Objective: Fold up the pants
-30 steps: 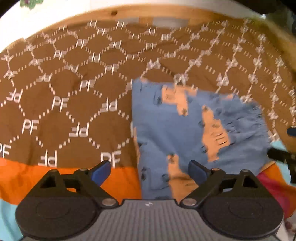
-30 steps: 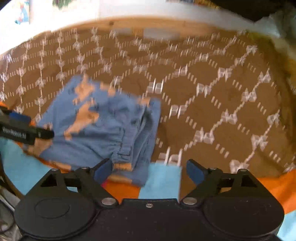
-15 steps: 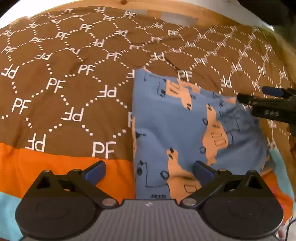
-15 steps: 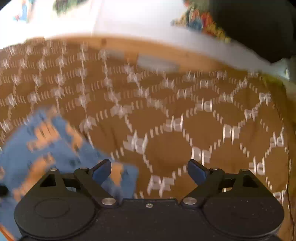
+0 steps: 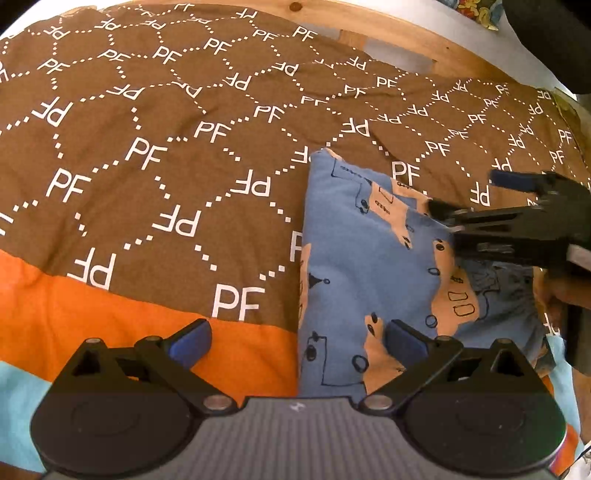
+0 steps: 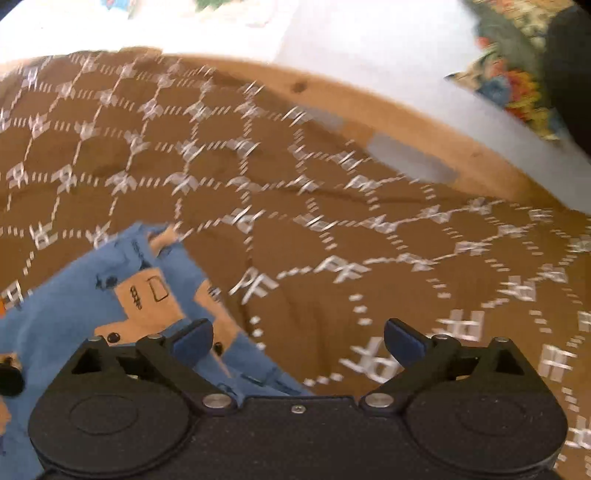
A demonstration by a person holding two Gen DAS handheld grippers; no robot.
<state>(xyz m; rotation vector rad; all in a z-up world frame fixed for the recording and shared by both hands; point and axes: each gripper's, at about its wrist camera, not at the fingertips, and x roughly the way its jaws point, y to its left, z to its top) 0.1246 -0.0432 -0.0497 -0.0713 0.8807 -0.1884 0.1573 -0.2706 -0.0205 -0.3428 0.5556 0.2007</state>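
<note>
The blue pants [image 5: 369, 266] with orange vehicle prints lie folded into a compact block on the brown blanket [image 5: 166, 147]. They also show at the lower left of the right wrist view [image 6: 74, 317]. My left gripper [image 5: 297, 341] is open and empty, hovering over the near left edge of the pants. My right gripper [image 6: 297, 339] is open and empty over the pants' far right corner. It appears in the left wrist view [image 5: 465, 199] reaching in from the right, above the pants.
The blanket has white "PF" lettering, with an orange band [image 5: 110, 314] and a light blue band [image 5: 18, 398] near me. A wooden bed frame [image 5: 388, 22] runs along the far edge. A patterned cushion [image 6: 517, 85] lies beyond it.
My right gripper has swung from the pants' near right side up and across to their far right corner. My left gripper has moved closer and lower. The pants have stayed put.
</note>
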